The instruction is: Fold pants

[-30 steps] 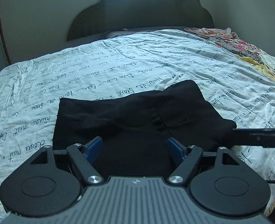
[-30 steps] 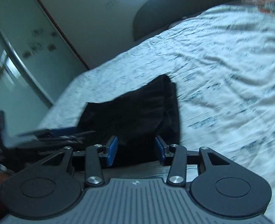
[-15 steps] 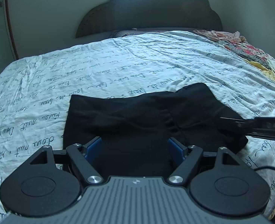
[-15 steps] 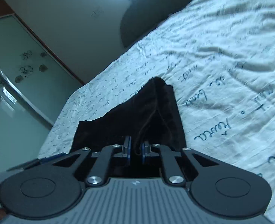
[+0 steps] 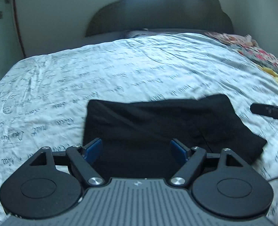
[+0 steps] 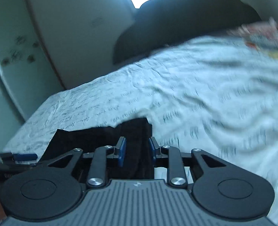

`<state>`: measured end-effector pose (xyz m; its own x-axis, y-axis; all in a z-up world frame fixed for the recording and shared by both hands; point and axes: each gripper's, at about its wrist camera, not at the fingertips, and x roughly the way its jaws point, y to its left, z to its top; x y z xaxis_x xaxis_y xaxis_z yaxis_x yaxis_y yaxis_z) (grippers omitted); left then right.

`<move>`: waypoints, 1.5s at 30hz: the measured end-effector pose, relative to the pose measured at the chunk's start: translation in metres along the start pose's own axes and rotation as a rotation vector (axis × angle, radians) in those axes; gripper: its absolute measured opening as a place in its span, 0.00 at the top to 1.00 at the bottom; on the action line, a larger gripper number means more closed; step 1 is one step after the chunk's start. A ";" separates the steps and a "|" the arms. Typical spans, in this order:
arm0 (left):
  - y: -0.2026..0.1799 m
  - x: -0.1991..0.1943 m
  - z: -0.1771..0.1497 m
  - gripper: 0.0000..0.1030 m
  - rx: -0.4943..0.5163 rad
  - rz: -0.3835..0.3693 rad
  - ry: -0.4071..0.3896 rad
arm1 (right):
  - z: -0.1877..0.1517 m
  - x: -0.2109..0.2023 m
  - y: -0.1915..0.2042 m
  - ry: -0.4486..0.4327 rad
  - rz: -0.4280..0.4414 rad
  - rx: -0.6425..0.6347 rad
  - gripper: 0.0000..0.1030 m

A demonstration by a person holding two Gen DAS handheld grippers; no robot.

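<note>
The black pants (image 5: 157,124) lie folded into a wide block on the script-printed bedsheet (image 5: 120,75). My left gripper (image 5: 137,150) is open, its blue pads spread over the near edge of the pants, holding nothing. In the right wrist view the pants (image 6: 93,137) lie ahead and left. My right gripper (image 6: 137,150) is open, its pads apart with the right end of the pants between them. The right gripper's tip also shows at the right edge of the left wrist view (image 5: 267,111).
A dark headboard (image 5: 157,13) stands at the far end of the bed. A pile of floral clothes (image 5: 252,52) lies at the far right. A glass wardrobe door (image 6: 10,66) stands to the left. The left gripper shows at the left edge of the right wrist view (image 6: 16,158).
The right gripper was shut on the pants' right end half a second ago and has now opened and pulled back. The left gripper shifted slightly; the pants lie flatter.
</note>
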<state>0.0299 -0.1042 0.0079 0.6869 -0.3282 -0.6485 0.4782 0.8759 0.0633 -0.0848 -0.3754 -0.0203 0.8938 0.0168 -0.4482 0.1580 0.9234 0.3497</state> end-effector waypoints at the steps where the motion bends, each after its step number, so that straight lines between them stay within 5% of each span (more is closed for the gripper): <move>1: 0.003 0.003 0.004 0.21 -0.011 0.004 0.005 | 0.007 0.008 0.006 0.028 0.026 -0.052 0.75; 5: 0.006 0.018 0.007 0.21 -0.013 0.029 0.049 | 0.020 0.060 0.035 0.194 0.185 -0.252 0.75; 10: 0.008 0.030 0.000 0.24 -0.017 0.049 0.087 | 0.029 0.101 0.026 0.206 0.119 -0.194 0.76; 12: 0.010 0.026 -0.001 0.24 -0.021 0.048 0.075 | 0.034 0.093 0.023 0.176 0.128 -0.133 0.75; 16: 0.008 0.022 -0.002 0.23 -0.030 0.045 0.070 | 0.024 0.062 0.042 0.152 0.150 -0.225 0.70; 22: -0.005 0.023 -0.010 0.19 -0.008 0.051 0.077 | -0.005 0.055 0.060 0.210 0.085 -0.366 0.48; 38: -0.001 0.015 -0.009 0.15 -0.022 0.060 0.082 | -0.009 0.039 0.056 0.206 0.095 -0.370 0.39; 45: 0.014 0.020 -0.007 0.14 -0.038 0.089 0.080 | 0.006 0.037 0.021 0.176 0.093 -0.227 0.39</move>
<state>0.0467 -0.0959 -0.0092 0.6790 -0.2199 -0.7004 0.3949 0.9137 0.0959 -0.0460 -0.3576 -0.0247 0.8102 0.1533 -0.5658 -0.0369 0.9766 0.2117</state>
